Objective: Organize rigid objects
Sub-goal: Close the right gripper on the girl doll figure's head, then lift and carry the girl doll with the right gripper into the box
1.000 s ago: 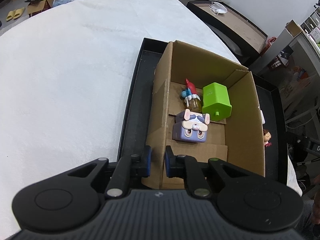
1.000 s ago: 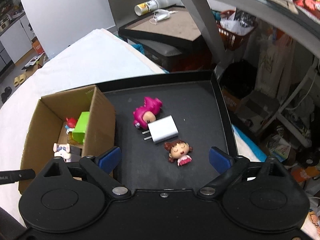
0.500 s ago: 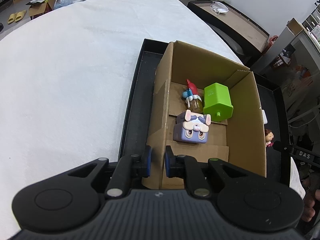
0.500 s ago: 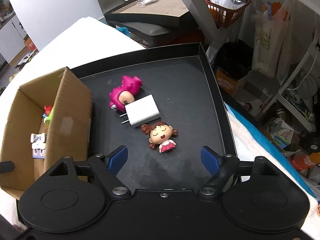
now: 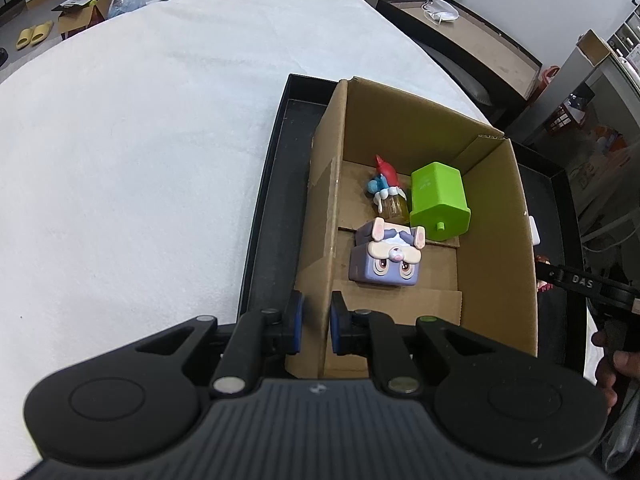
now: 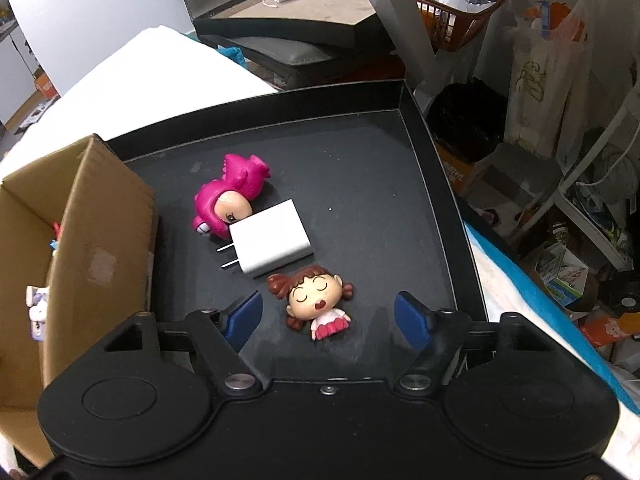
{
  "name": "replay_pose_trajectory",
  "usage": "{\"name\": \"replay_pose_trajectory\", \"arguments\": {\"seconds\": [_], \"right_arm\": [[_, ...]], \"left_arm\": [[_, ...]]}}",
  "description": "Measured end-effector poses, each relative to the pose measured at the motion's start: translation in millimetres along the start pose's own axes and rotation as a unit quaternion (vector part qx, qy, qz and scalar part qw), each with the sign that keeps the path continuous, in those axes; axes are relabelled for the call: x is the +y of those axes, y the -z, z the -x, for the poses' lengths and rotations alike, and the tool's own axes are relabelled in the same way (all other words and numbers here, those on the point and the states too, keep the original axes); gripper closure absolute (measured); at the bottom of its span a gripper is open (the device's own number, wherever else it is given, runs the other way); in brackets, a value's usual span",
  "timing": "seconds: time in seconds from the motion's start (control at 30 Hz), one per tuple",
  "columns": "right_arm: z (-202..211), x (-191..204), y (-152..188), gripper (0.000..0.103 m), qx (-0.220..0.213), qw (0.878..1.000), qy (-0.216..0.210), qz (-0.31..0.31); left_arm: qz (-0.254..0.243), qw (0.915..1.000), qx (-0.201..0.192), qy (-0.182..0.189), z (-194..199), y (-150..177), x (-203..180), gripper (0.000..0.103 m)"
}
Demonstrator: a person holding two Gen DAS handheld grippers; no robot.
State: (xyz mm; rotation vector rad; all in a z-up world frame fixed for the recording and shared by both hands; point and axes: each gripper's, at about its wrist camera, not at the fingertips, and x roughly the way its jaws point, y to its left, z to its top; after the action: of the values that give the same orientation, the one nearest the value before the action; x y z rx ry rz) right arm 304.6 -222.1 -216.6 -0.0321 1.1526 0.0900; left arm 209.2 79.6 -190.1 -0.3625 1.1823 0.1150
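A cardboard box [image 5: 496, 216] stands in a black tray [image 5: 268, 200]. Inside lie a green block [image 5: 438, 200], a purple bunny cube [image 5: 386, 258] and a small red-and-blue figure [image 5: 384, 186]. My left gripper [image 5: 316, 322] is shut on the box's near left wall. In the right wrist view the box [image 6: 100, 248] is at left. On the tray floor [image 6: 360, 168] lie a pink toy [image 6: 230, 196], a white charger [image 6: 270, 238] and a brown-haired girl doll [image 6: 316, 300]. My right gripper [image 6: 328, 318] is open, its fingertips on either side of the doll, just above it.
The tray sits on a white cloth-covered table [image 5: 140, 140]. Beyond the tray's right rim [image 6: 436, 184] is a drop to a cluttered floor with bags and a red basket [image 6: 456, 12]. A dark side table [image 6: 288, 12] stands behind.
My right gripper has moved forward and down over the tray, so the doll now lies between its open fingers. The left gripper has kept its hold on the box wall.
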Motion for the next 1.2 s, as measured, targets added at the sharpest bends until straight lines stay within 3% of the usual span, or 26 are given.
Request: {"name": "replay_pose_trajectory", "arguments": {"seconds": [0.07,0.17,0.27,0.33,0.73,1.2], "right_arm": [[-4.0,2.2,0.4,0.040,0.008,1.000,0.003,0.006],[-7.7,3.6,1.2,0.065,0.019,1.000,0.000,0.009],[-4.0,4.0,1.5,0.067,0.016,1.000,0.005,0.005],[-1.6,4.2,2.2,0.079,0.018,1.000,0.002,0.003],[15.3,0.1,1.7,0.079,0.016,0.999,-0.018,-0.022],[50.8,19.3,-7.2,0.079,-0.004,1.000,-0.030,0.003]], "left_arm": [[0.001,1.0000,0.001,0.001,0.1,-0.3,0.1,0.090],[0.001,1.0000,0.002,0.001,-0.5,-0.5,0.2,0.090],[-0.001,1.0000,0.003,0.001,-0.6,-0.1,0.6,0.090],[-0.002,1.0000,0.002,0.001,-0.1,0.3,1.2,0.090],[-0.003,1.0000,0.002,0.004,2.8,1.8,1.3,0.090],[-0.001,1.0000,0.002,0.009,2.8,1.8,3.2,0.090]]}}
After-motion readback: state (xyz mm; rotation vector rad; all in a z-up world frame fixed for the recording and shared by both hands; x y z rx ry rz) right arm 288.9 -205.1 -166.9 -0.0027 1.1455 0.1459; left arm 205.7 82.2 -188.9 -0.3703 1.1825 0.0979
